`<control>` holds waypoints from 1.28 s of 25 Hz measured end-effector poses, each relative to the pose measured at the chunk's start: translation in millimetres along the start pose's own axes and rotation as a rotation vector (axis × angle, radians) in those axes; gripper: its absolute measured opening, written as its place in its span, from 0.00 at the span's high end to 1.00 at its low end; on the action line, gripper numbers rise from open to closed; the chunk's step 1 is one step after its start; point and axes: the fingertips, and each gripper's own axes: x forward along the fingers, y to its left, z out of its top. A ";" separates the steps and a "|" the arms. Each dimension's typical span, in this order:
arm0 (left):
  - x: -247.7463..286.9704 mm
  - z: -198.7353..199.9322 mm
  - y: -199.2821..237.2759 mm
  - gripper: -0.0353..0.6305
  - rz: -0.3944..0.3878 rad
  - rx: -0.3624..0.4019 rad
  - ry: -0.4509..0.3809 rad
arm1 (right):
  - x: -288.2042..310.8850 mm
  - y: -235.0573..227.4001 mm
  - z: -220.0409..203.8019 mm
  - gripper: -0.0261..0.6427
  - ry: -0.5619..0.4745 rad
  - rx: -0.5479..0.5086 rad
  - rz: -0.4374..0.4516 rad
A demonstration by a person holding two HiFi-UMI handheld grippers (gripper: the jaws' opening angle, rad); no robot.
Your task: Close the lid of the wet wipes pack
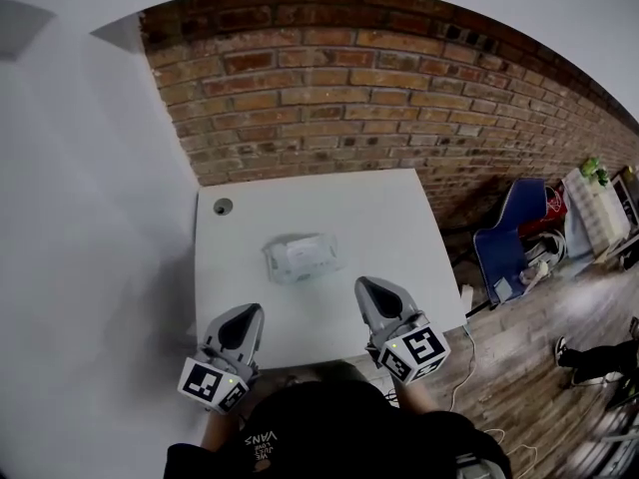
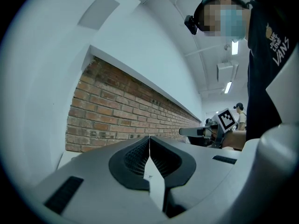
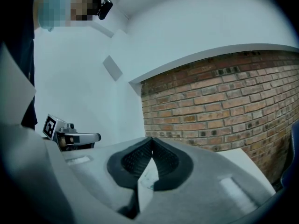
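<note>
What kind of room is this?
Probably an office or studio: a bare brick wall, a white table with a cable hole, and a blue chair on a wooden floor.

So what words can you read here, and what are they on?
"VANS": on the person's black shirt.
Small print beside it: too small to read.
On the wet wipes pack: print too blurred to read.
On the marker cubes: black-and-white square patterns, no words.
</note>
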 end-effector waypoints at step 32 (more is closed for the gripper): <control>150.1 -109.0 53.8 0.95 0.000 0.171 0.256 | 92.6 -79.1 -50.3 0.96 0.130 0.038 0.124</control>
